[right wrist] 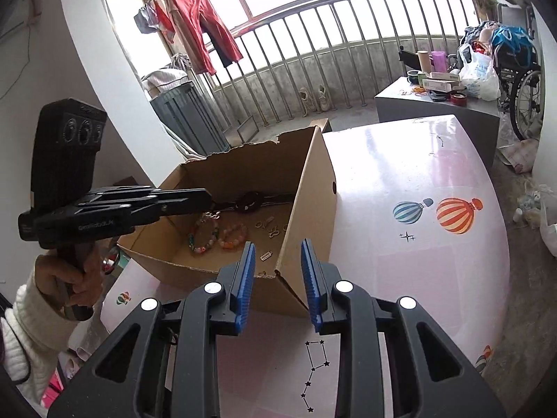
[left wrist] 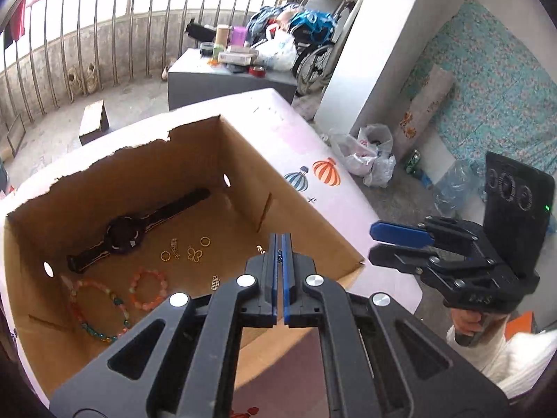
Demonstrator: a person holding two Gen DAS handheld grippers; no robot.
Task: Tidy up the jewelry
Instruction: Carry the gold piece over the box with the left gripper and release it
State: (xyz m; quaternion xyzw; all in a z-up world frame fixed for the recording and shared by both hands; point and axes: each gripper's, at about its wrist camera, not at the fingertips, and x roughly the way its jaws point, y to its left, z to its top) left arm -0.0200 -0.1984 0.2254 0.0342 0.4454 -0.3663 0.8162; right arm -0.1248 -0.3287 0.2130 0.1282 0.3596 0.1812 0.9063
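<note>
Your left tool (left wrist: 280,244) was clamped on a small trinket (left wrist: 279,253) over the box (left wrist: 306,209); right tool (right wrist: 276,257) open, empty. A thin pinch could've let it slip.

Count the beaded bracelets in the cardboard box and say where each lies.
2. The multicoloured bracelet lies on the cardboard box floor near the left wall; the orange-pink bracelet lies just right of it, below the black watch. The near wall may hide more.
</note>
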